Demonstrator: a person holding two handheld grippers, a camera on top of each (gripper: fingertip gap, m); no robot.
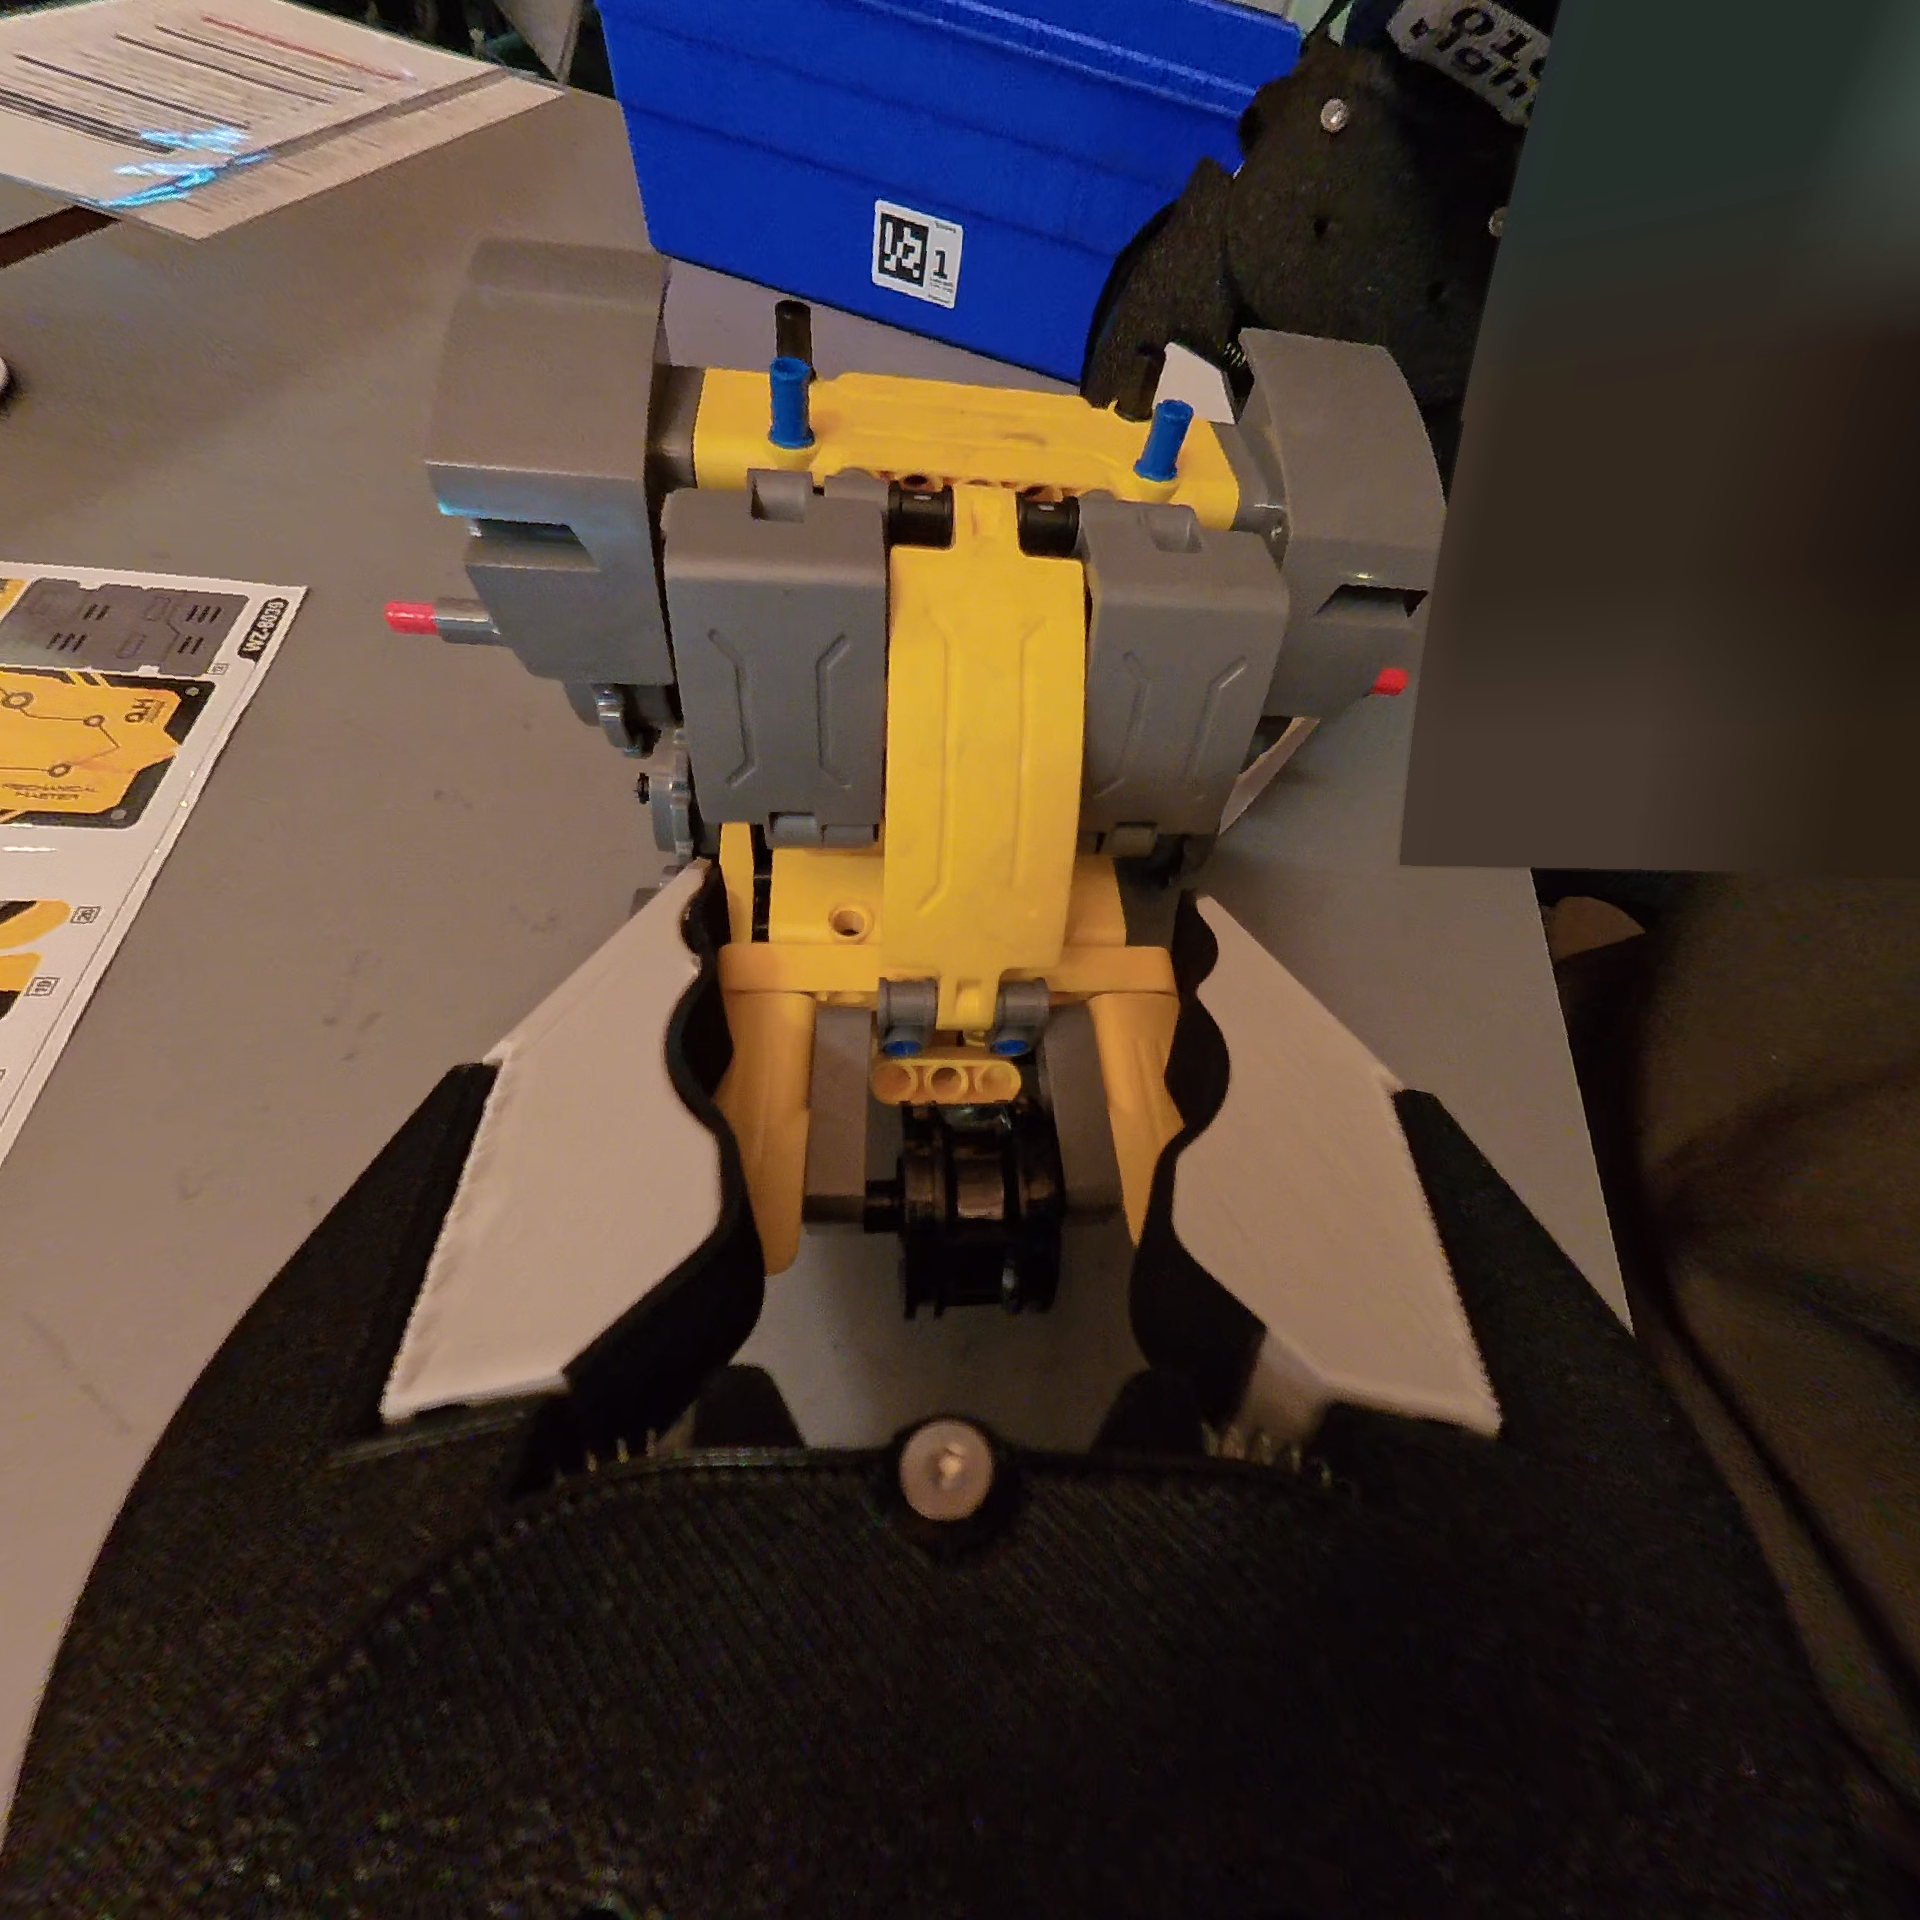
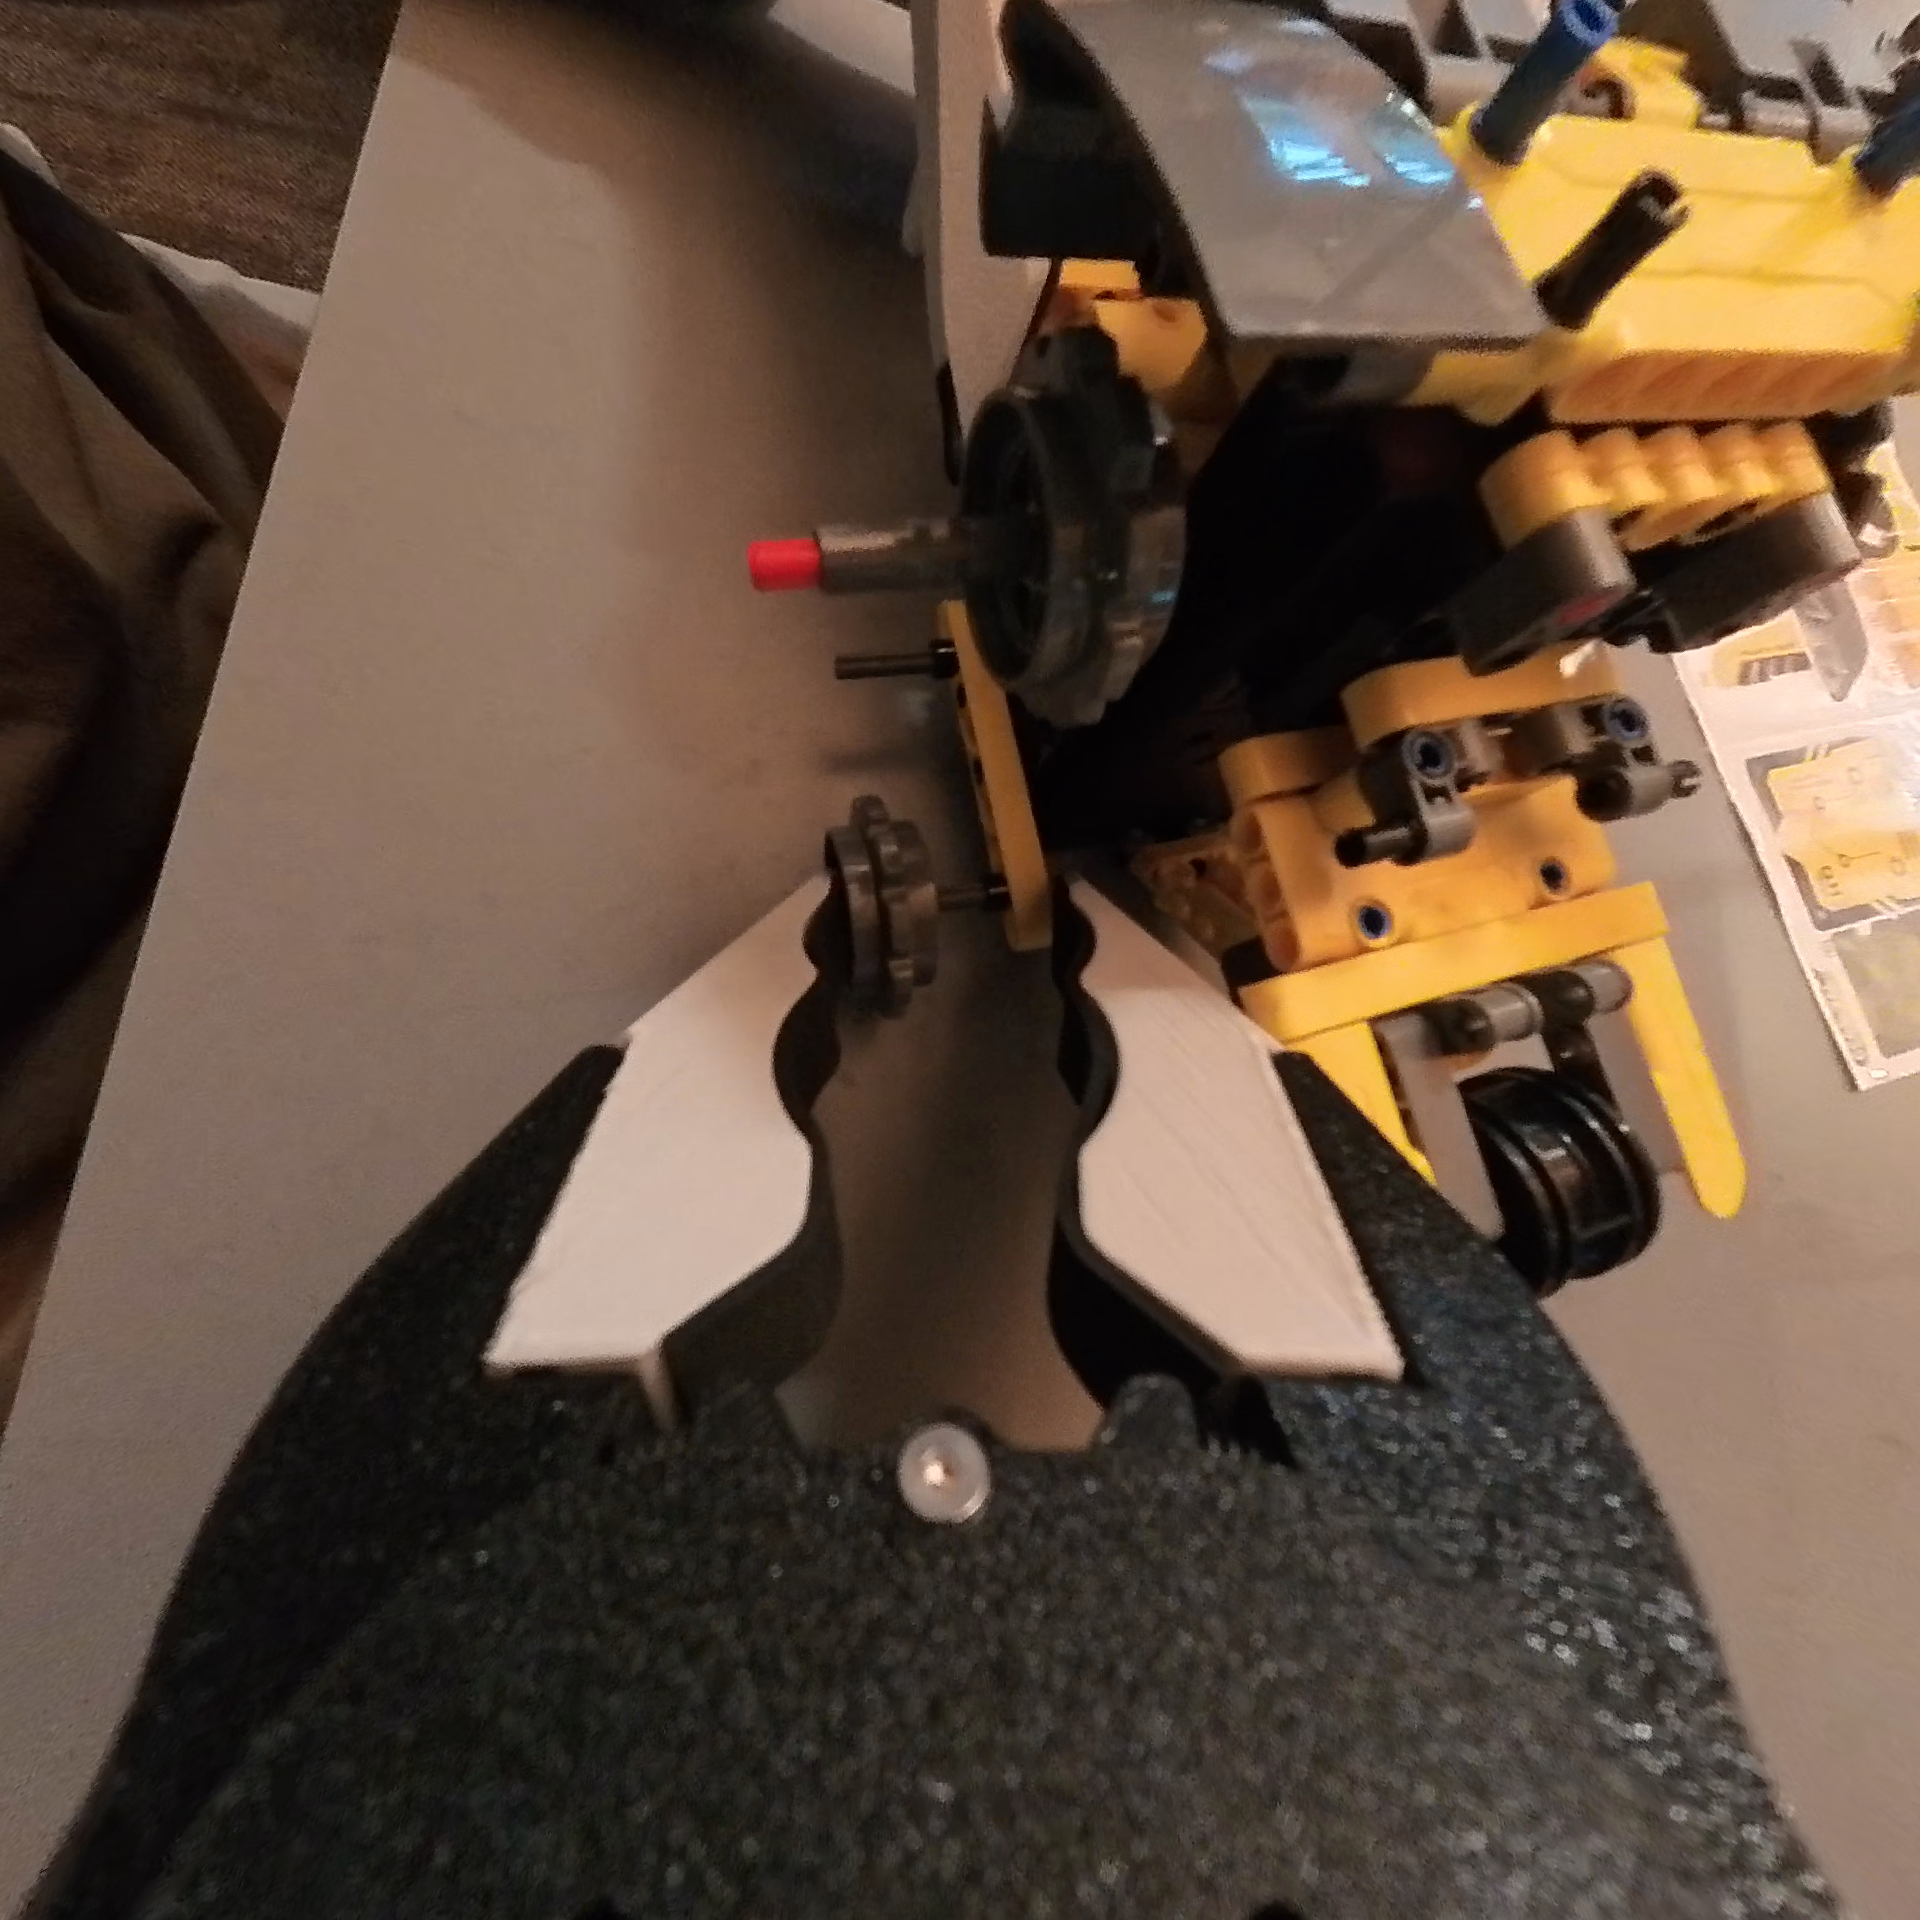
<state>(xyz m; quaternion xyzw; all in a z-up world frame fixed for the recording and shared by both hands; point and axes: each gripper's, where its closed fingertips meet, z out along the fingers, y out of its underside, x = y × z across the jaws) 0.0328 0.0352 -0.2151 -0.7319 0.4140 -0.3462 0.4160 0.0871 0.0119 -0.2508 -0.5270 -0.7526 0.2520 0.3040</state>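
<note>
A yellow and grey brick-built model (image 1: pixel 977 727) stands on the grey table (image 1: pixel 312 436). My left gripper (image 1: pixel 945 904) is shut on its yellow lower body, one white finger on each side. A black wheel (image 1: pixel 977 1216) sits between the fingers. In the right wrist view the model (image 2: pixel 1558 312) lies ahead and to the right. My right gripper (image 2: pixel 945 904) is closed around a small dark grey gear (image 2: pixel 883 920) on a thin black axle. The left pad touches the gear and the right pad touches the yellow beam (image 2: pixel 1023 831). A larger gear with a red-tipped axle (image 2: pixel 1070 551) sits above it.
A blue bin (image 1: pixel 935 125) with a white tag stands behind the model. A sticker sheet (image 1: pixel 114 727) lies on the left and also shows in the right wrist view (image 2: pixel 1808 831). A printed paper (image 1: pixel 208 94) lies far left. The table edge (image 2: pixel 312 520) is close, with brown cloth beyond. Some 8 cm of space lies between my two pairs of fingers.
</note>
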